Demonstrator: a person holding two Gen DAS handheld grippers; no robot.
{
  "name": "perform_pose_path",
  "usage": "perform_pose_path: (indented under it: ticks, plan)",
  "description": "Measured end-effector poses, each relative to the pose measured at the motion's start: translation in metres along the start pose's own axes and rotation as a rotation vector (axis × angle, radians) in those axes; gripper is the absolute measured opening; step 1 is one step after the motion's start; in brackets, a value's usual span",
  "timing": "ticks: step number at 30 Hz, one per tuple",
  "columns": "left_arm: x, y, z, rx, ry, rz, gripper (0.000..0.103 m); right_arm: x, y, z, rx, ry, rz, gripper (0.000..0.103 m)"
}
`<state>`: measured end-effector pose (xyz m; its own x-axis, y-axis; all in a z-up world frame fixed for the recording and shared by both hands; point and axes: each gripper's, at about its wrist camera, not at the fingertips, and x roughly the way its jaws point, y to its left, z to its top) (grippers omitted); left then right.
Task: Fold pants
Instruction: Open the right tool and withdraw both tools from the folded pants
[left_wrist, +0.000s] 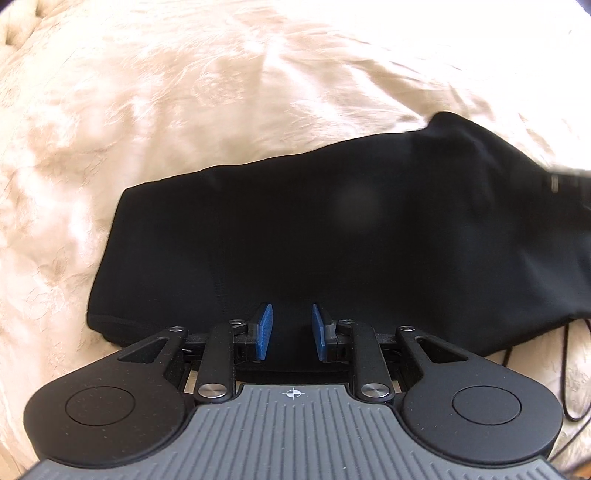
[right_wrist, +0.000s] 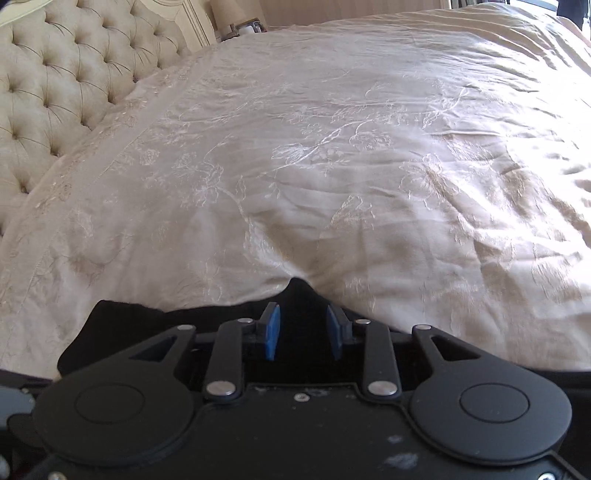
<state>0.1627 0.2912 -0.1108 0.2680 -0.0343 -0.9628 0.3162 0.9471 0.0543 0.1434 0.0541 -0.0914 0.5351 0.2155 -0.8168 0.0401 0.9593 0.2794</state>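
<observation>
The pants (left_wrist: 314, 236) lie on the bedspread (left_wrist: 184, 110) as a compact black slab, spread just ahead of my left gripper (left_wrist: 291, 330) and running off to its right, with the near edge passing under the fingertips. I read that shape as already folded at least once: the left end looks like a clean doubled edge and the whole piece is short and thick for trousers, though the black cloth swallows detail and I can't count layers. My left gripper has its blue pads (left_wrist: 264, 330) parted with a clear gap, nothing between them, hovering over the near edge. A thin black cord (left_wrist: 565, 369) loops on the bedspread to the right of those fingers. From the right wrist I see only a sliver of the pants (right_wrist: 299, 299), poking up ahead of and between the fingers of my right gripper (right_wrist: 302, 332), which is also parted and holding nothing; dark cloth extends left beneath the gripper body. Beyond those fingertips the bedspread (right_wrist: 351, 147) runs well away, with the tufted headboard (right_wrist: 74, 74) far off to the left. I judge the folding mostly done; what's left is perhaps one last fold in half, or just squaring and smoothing the bundle.
</observation>
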Motion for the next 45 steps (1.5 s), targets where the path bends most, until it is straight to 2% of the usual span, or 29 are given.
perform_pose_path:
  ticks: [4, 7, 9, 12, 18, 22, 25, 29, 34, 41, 45]
  plan:
    - [0.003, -0.022, -0.007, 0.079, -0.004, 0.008, 0.023, -0.020, 0.005, -0.046, 0.016, 0.090, 0.002, 0.031]
    - [0.011, -0.036, -0.009, 0.141, 0.005, 0.047, 0.024, -0.020, 0.008, -0.079, 0.040, 0.171, -0.017, 0.031]
    - [0.014, -0.037, -0.009, 0.147, 0.004, 0.056, 0.024, -0.019, 0.009, -0.093, 0.040, 0.194, -0.039, 0.031]
    - [0.009, -0.038, -0.004, 0.126, 0.000, 0.044, 0.024, -0.024, 0.010, -0.089, 0.052, 0.174, -0.047, 0.030]
    - [-0.003, -0.049, -0.001, 0.109, -0.014, 0.022, 0.024, -0.063, -0.004, -0.071, 0.080, 0.059, -0.092, 0.030]
    - [-0.012, -0.082, 0.003, 0.131, -0.043, 0.006, 0.024, -0.095, -0.039, -0.074, 0.163, 0.008, -0.134, 0.031]
    - [-0.014, -0.115, 0.008, 0.129, -0.040, -0.001, 0.024, -0.107, -0.064, -0.080, 0.162, 0.009, -0.164, 0.031]
    - [-0.016, -0.169, 0.014, 0.114, -0.019, -0.011, 0.024, -0.111, -0.115, -0.078, 0.129, 0.039, -0.179, 0.031]
    - [-0.012, -0.240, 0.019, 0.144, 0.000, -0.024, 0.024, -0.130, -0.182, -0.075, 0.195, 0.035, -0.196, 0.031]
    - [0.002, -0.341, 0.027, 0.232, -0.010, -0.020, 0.024, -0.182, -0.276, -0.092, 0.277, 0.003, -0.280, 0.031]
    - [-0.010, -0.392, 0.032, 0.253, -0.031, -0.045, 0.024, -0.219, -0.328, -0.102, 0.294, -0.029, -0.339, 0.032]
